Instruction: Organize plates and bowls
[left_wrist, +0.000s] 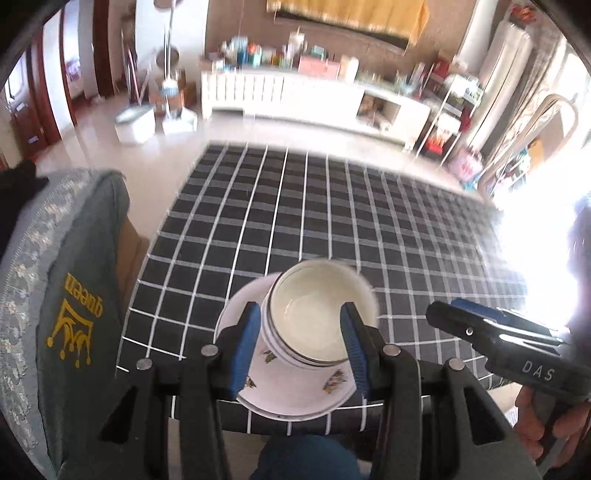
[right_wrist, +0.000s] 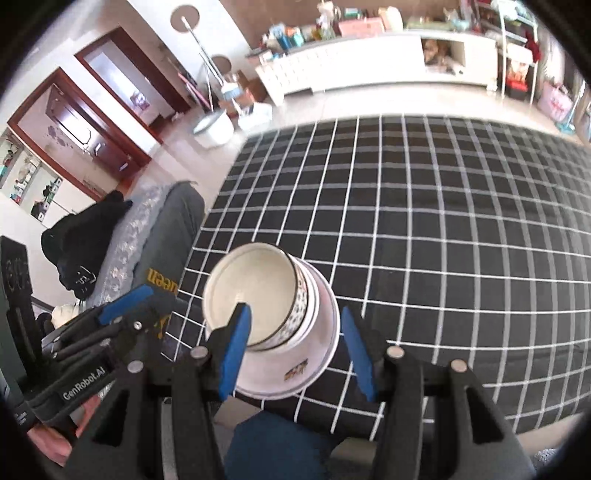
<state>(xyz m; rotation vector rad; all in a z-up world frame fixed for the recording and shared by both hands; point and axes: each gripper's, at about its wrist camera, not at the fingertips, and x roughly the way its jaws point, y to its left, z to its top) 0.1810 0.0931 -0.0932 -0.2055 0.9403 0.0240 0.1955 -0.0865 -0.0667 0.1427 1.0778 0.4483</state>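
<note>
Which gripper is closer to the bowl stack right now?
Hard to call. The left gripper straddles the bowl stack in its own view; the right gripper frames the bowls too, both open.

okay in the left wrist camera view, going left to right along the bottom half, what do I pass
Grey chair cover with the gold crown print → left claw open around the stacked bowls on the floral plate → right claw, open, above the checked tablecloth.

Black-and-white checked cloth (left_wrist: 332, 206) over the surface; grey cushion (left_wrist: 74, 295) with gold crown print at left; white low cabinet (left_wrist: 295, 92) with clutter behind; red-brown doors (right_wrist: 92, 122).
</note>
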